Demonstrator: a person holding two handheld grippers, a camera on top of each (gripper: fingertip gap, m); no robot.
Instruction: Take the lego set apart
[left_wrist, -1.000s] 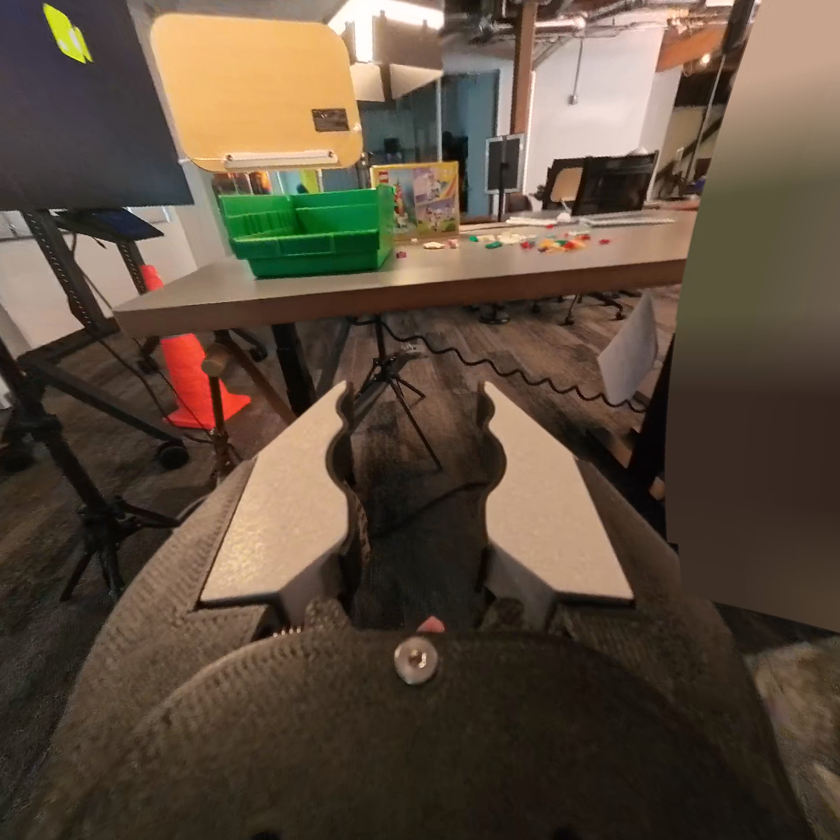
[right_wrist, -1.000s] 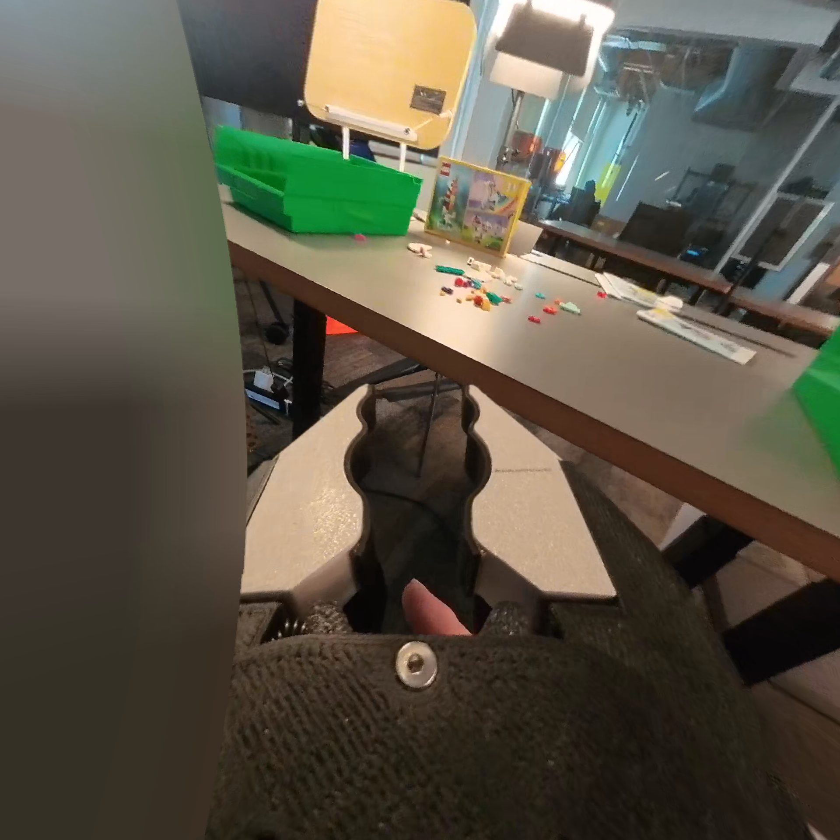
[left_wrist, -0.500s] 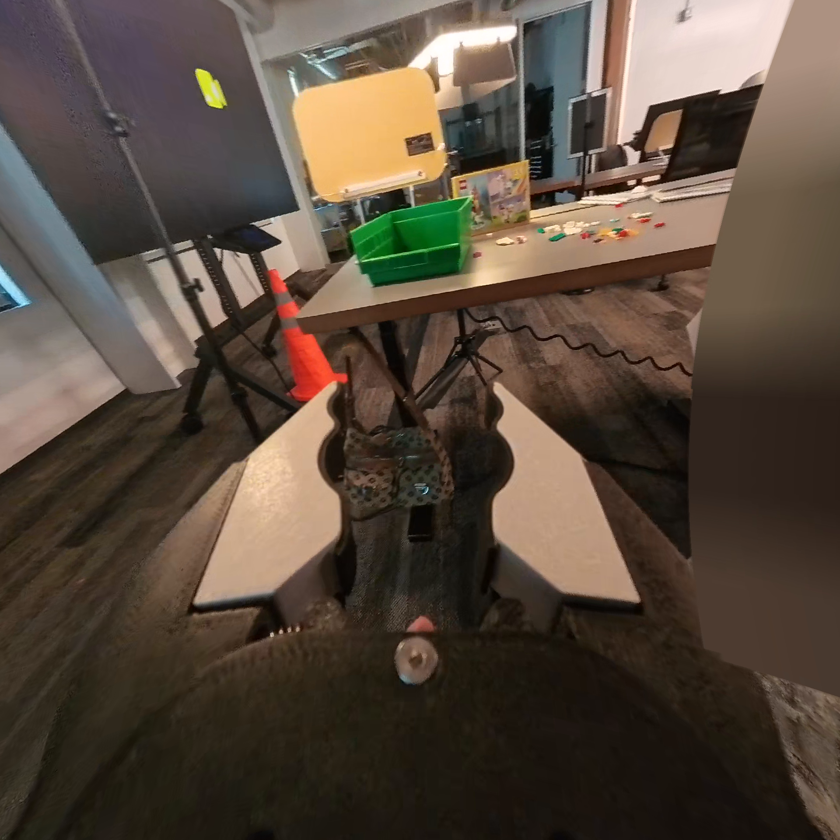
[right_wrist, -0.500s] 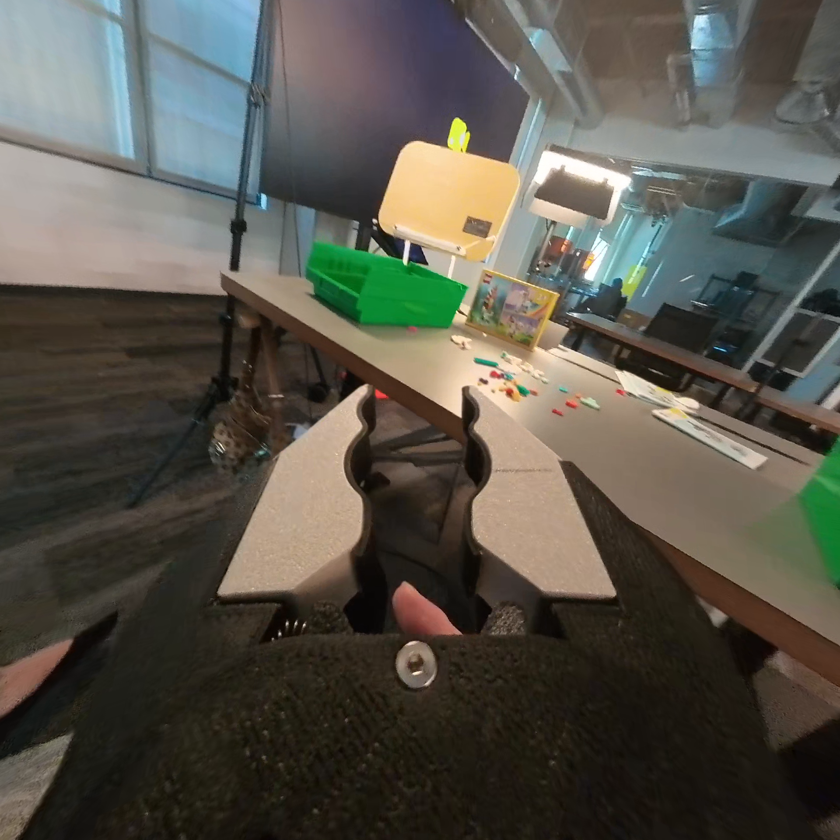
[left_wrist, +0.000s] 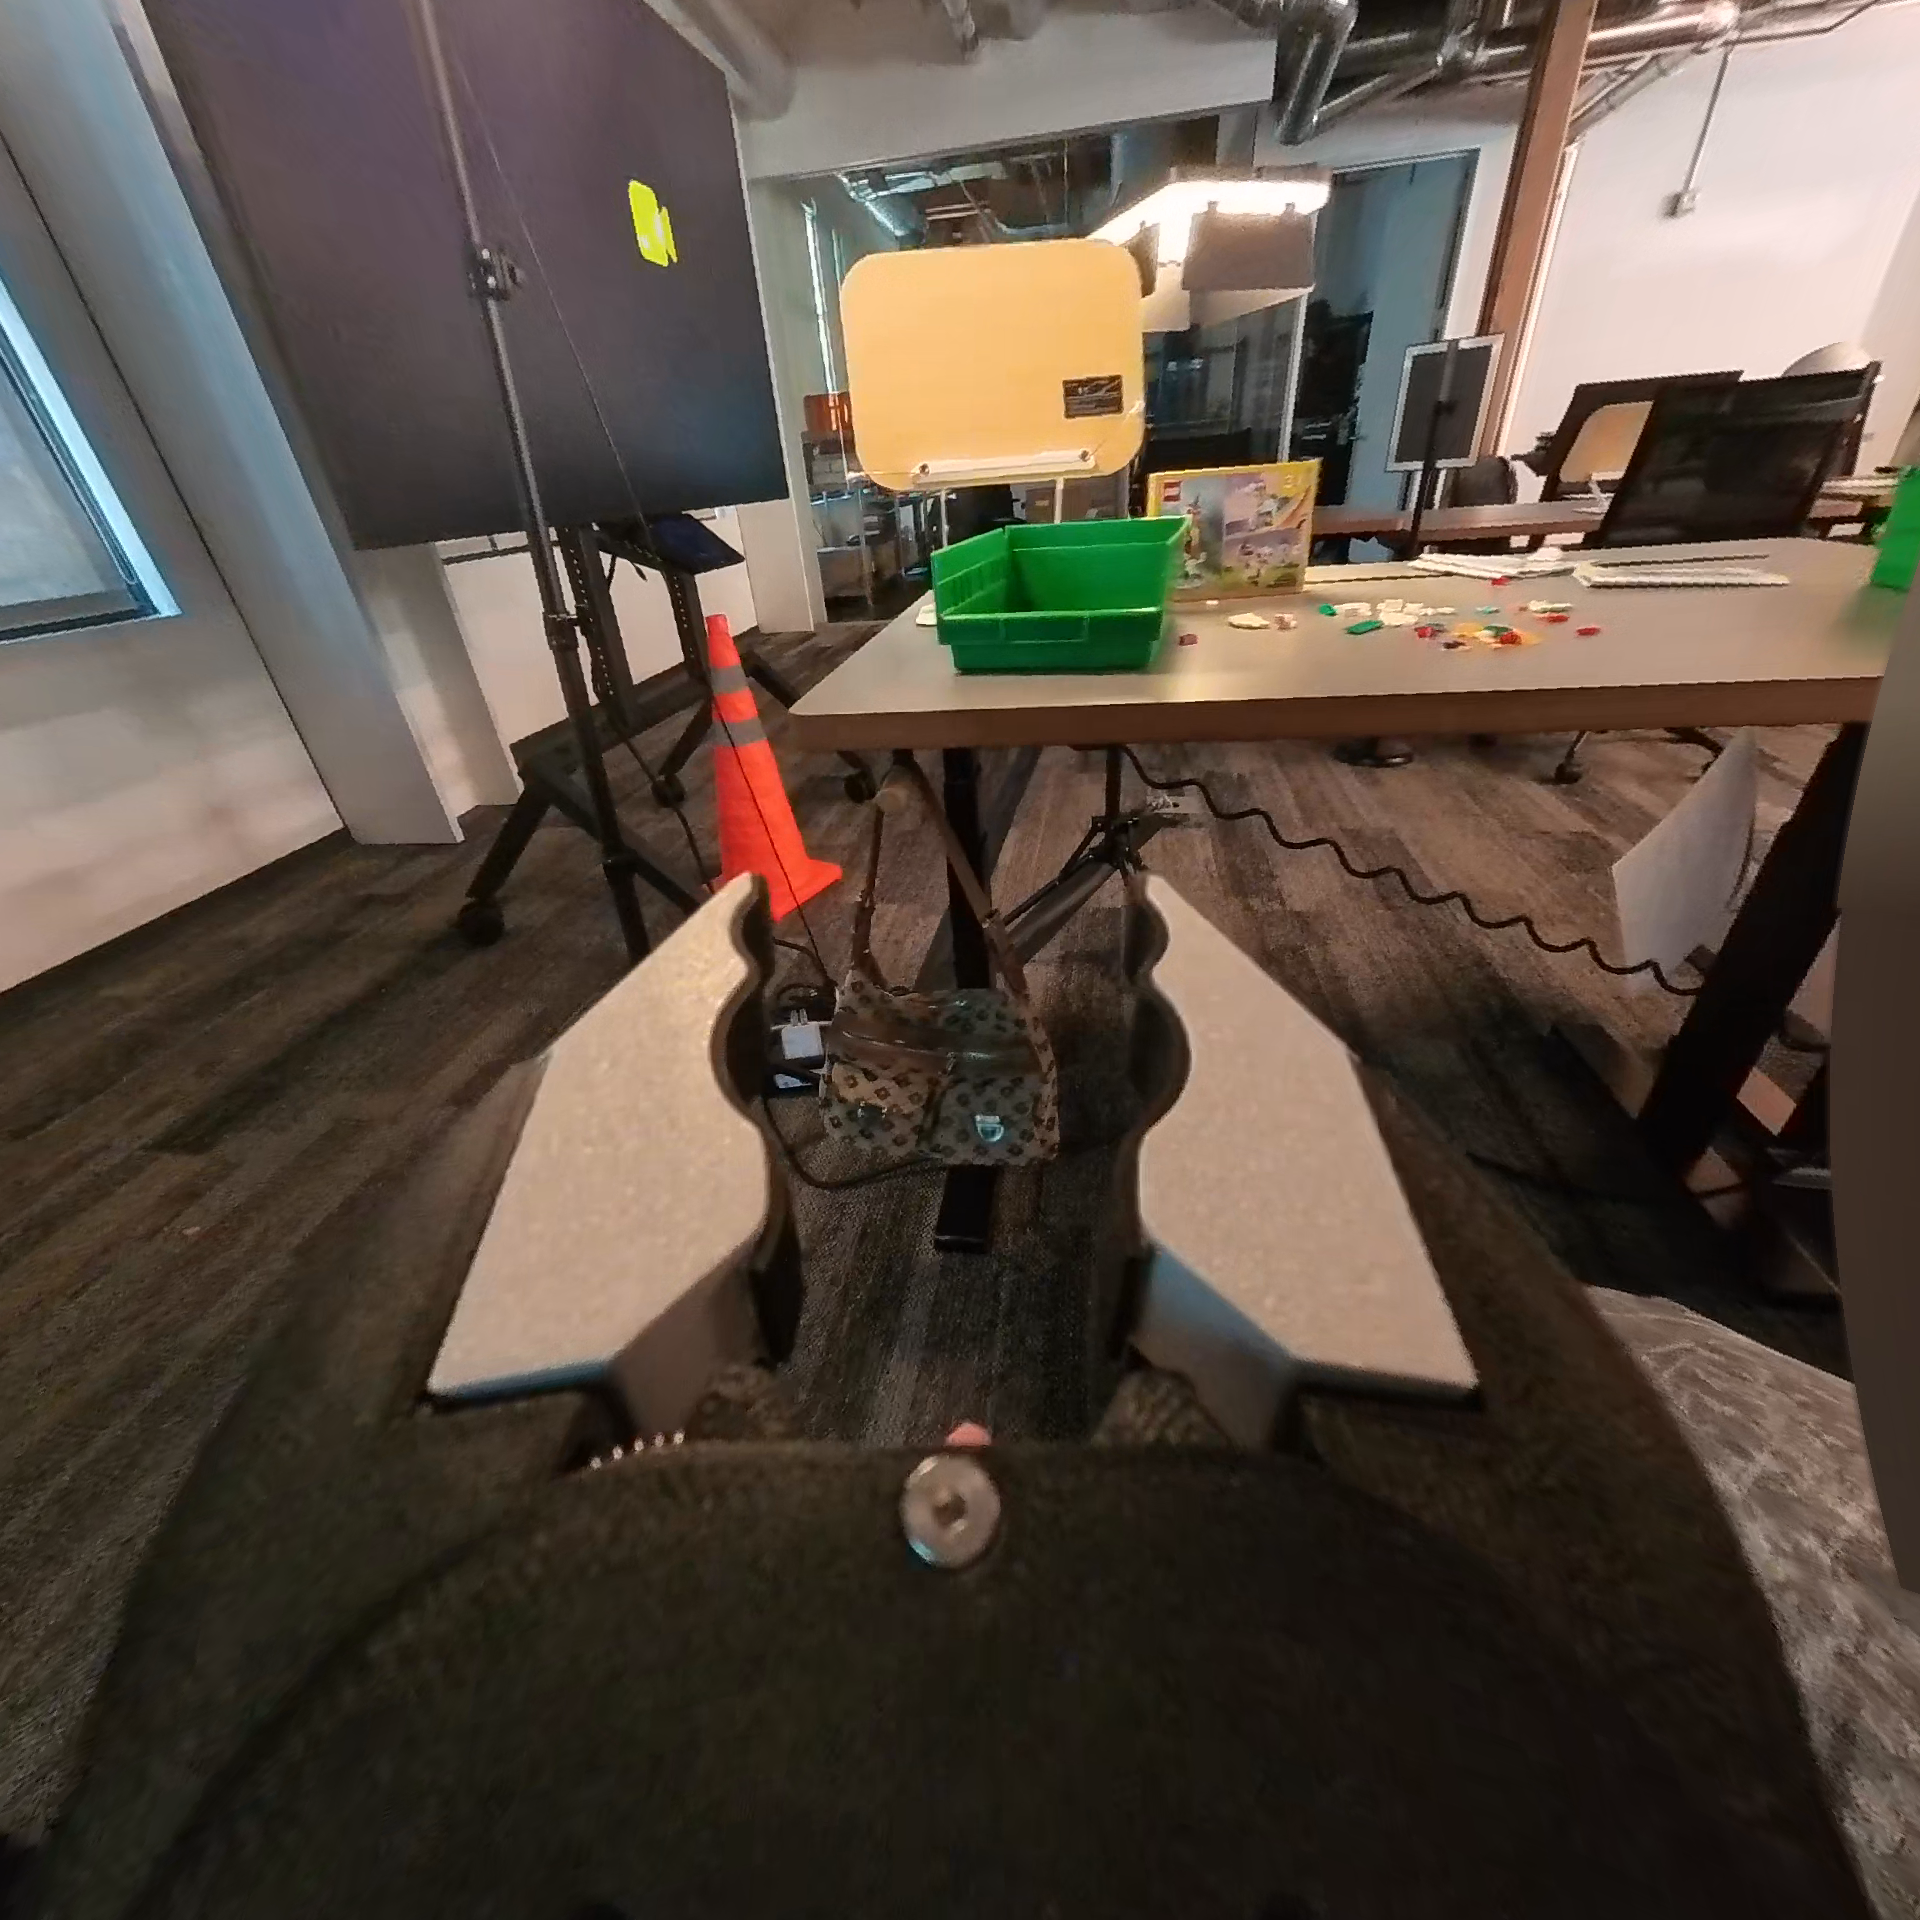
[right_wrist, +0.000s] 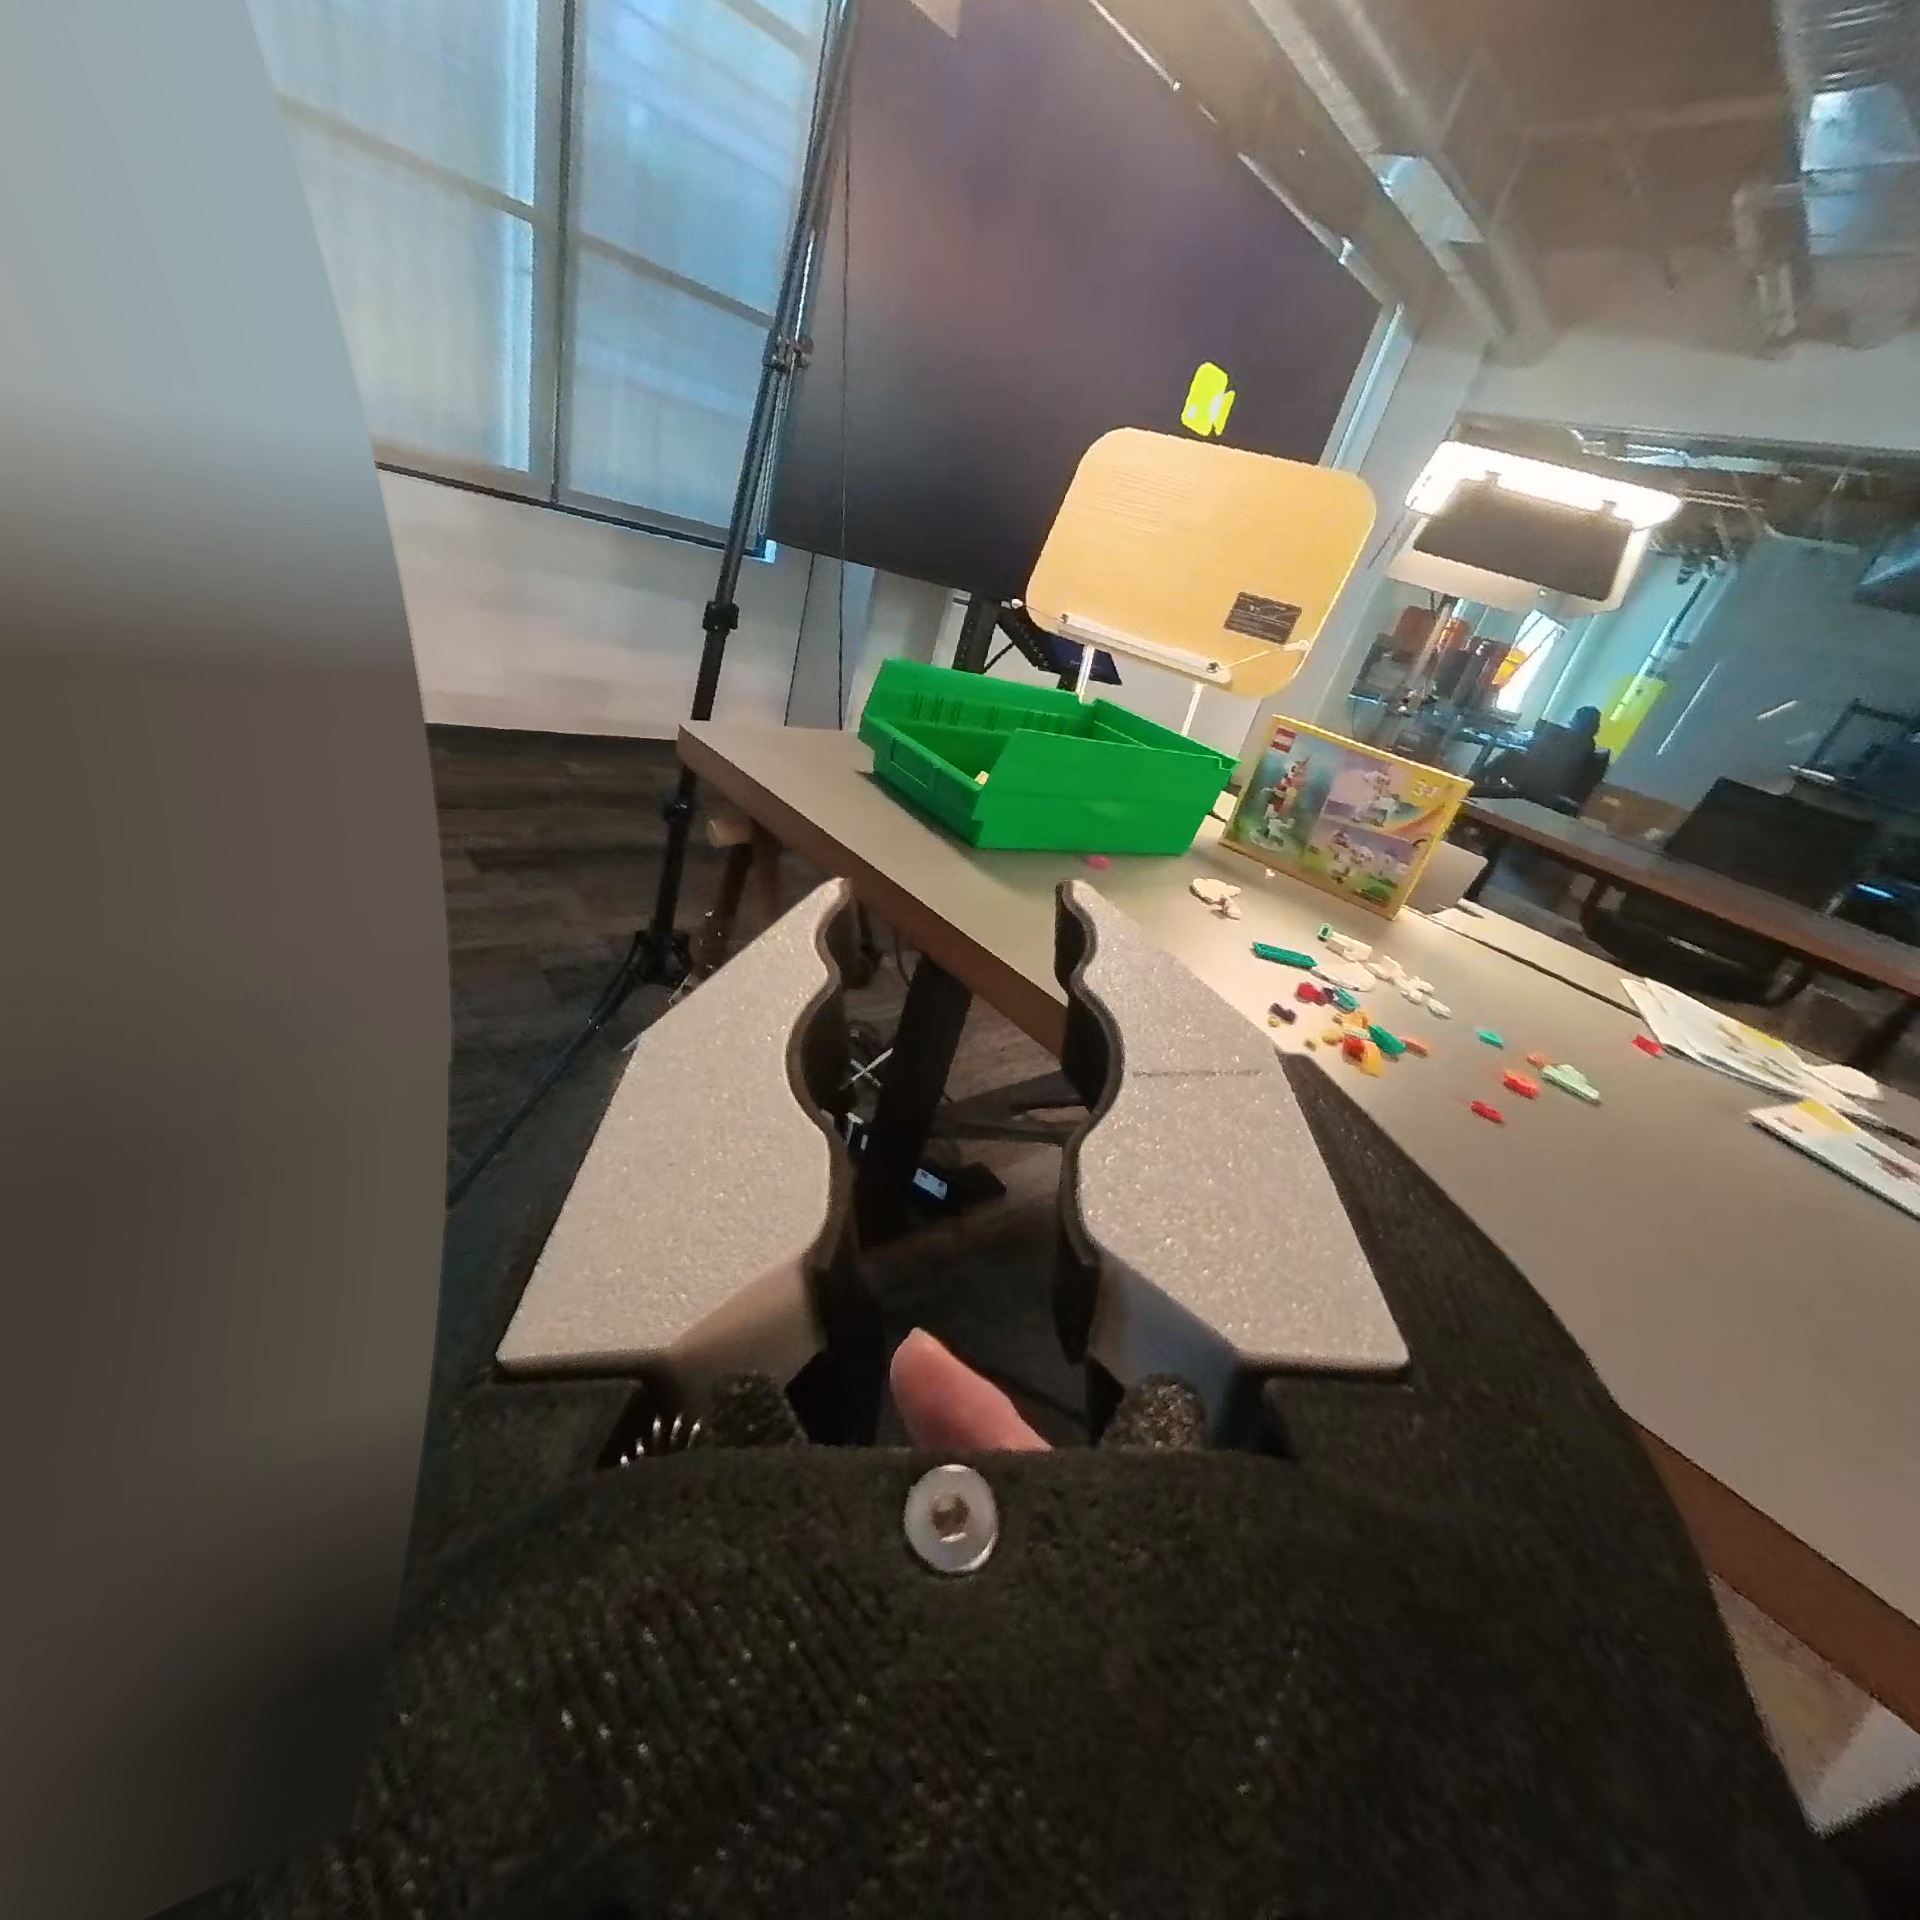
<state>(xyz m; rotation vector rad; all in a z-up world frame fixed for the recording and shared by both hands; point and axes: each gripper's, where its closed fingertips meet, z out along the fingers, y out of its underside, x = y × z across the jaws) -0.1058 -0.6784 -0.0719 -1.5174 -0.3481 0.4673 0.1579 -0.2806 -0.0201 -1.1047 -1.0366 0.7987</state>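
the table (left_wrist: 1351, 691) is seen from off its near edge, with bare floor before it. a green bin (left_wrist: 1049, 608) sits near its corner, loose lego pieces (right_wrist: 1361, 1023) scattered beyond (well apart from both tools). the left gripper (left_wrist: 951, 920) and right gripper (right_wrist: 951, 899) are held spread, empty.

On the table (left_wrist: 1351, 696) a bin (left_wrist: 1055, 613) sits at the left end, a box (left_wrist: 1236, 530) behind it, loose bricks (left_wrist: 1455, 634) to its right. A bag (left_wrist: 940, 1081) lies on the floor beneath, a cone (left_wrist: 753, 769) left.
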